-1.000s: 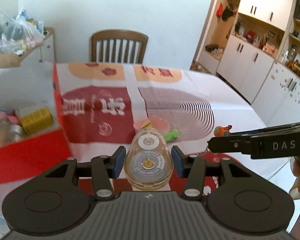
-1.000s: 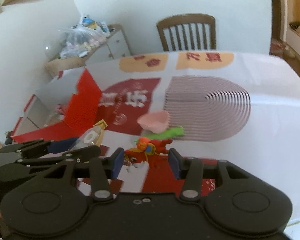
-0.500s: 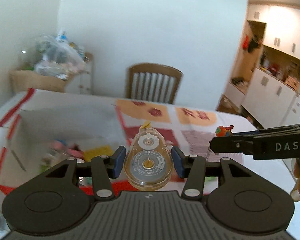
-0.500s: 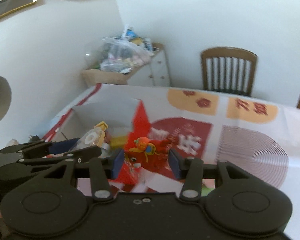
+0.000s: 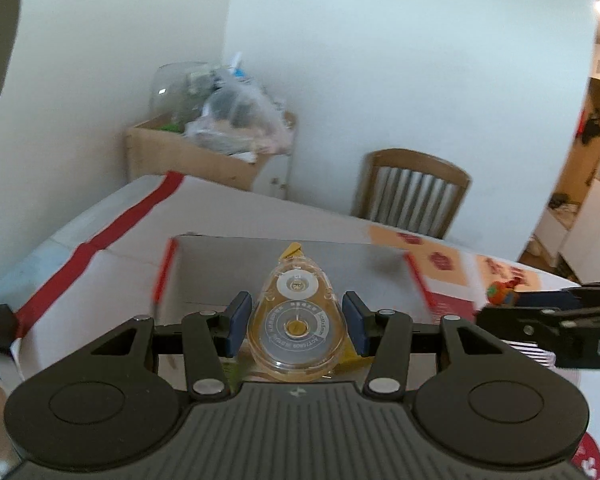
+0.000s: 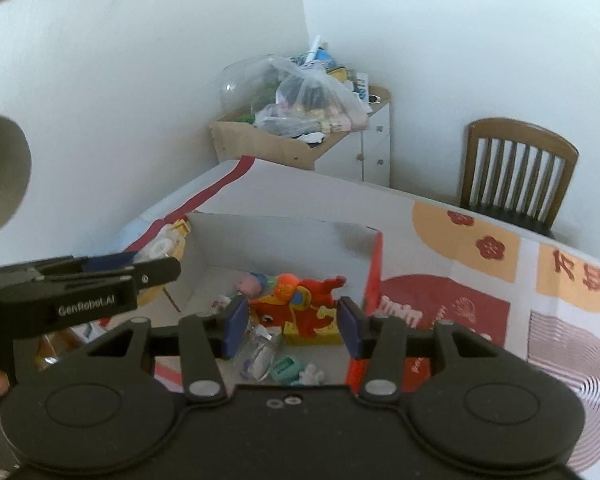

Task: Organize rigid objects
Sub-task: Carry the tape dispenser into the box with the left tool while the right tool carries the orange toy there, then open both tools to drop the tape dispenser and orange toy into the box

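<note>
The clear teardrop-shaped plastic tape dispenser [image 5: 296, 326] with an amber core is being gripped between the blue pads of the left gripper [image 5: 296, 324], at 12 o'clock from the camera, above the open white cardboard box [image 5: 260, 264] with red edges. The red and orange toy figure [image 6: 296, 304] is being clamped by the right gripper [image 6: 291, 326] over the same box, whose floor is being occupied by small mixed items; the left gripper is being seen at 9 o'clock in the right view.
</note>
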`<state>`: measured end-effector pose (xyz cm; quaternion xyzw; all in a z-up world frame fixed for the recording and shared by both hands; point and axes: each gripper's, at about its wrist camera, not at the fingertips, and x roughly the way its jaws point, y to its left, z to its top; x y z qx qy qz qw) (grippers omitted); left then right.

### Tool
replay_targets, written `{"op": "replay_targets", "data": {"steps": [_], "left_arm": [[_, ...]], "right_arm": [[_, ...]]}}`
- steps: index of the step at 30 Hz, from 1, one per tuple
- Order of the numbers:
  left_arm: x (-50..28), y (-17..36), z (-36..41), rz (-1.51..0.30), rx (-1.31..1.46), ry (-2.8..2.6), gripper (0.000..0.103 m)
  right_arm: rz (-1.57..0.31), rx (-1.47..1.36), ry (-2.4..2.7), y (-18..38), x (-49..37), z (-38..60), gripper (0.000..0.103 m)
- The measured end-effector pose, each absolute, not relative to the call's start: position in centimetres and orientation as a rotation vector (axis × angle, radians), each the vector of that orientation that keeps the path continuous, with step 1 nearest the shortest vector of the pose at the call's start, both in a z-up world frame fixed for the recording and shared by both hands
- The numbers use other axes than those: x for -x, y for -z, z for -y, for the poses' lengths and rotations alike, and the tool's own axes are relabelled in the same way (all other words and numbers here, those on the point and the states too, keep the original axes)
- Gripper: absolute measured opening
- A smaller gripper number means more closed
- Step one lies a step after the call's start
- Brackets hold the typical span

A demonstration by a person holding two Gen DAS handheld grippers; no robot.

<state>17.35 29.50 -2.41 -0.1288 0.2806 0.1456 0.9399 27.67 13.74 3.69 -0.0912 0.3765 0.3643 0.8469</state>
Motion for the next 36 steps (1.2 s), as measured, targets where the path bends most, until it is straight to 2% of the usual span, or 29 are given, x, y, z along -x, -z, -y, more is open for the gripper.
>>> {"op": "replay_targets", "data": {"steps": [7,21,36], "left_arm": [[-19.6,5.6,-32.4,-0.659,0.241,-0.342,0.049],[-24.9,9.3,-32.9,-0.808,0.139,-0.315,0.049],[-27.6,11.5,-32.9,-0.995,0.116,-0.232,0.049]], "right_arm": [[-0.834,0.279,-0.768,-0.6,-28.3,-17.7,0.047],[-0.961,0.476,-0.787,5.4,-28.8,-21.4,0.047],[-1.057,0.447,-0.769,6.9,-29.4,-21.8,0.048]]}}
